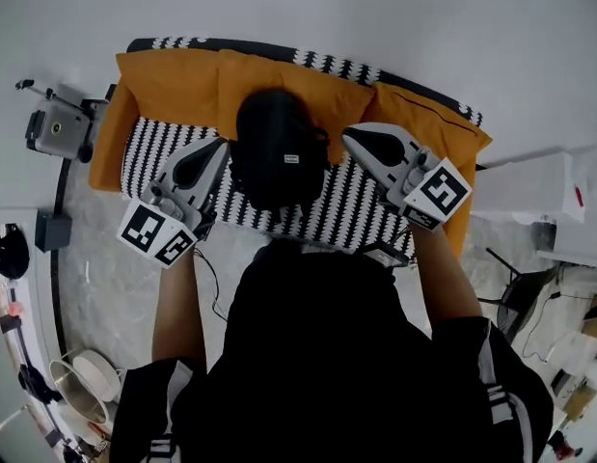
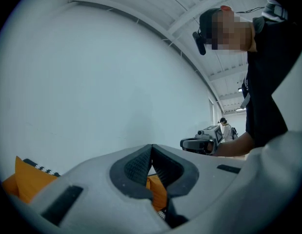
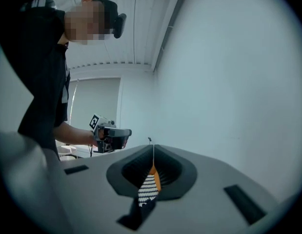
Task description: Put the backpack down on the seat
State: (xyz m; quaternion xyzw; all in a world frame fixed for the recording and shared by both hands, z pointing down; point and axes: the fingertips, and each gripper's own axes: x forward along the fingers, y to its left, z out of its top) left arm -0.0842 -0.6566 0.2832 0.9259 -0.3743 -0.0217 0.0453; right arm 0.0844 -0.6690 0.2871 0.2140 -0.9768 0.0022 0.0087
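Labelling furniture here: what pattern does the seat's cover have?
The seat cover is a black-and-white zigzag, with orange cushions along its back. It shows best in the head view.

- Black backpack (image 1: 279, 152); seat (image 1: 327, 215) in black-and-white zigzag.
- Orange cushions (image 1: 177, 90).
- Left gripper (image 1: 222, 147) and right gripper (image 1: 350, 137) pale grey with dark pads; their square markers (image 1: 155, 234) black on white.
- Floor (image 1: 105, 278) grey marbled; wall (image 1: 375, 17) white.

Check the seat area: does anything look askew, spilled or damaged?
Nothing stands out. The black backpack rests on the patterned seat in front of the orange cushions; no spill or damage shows.
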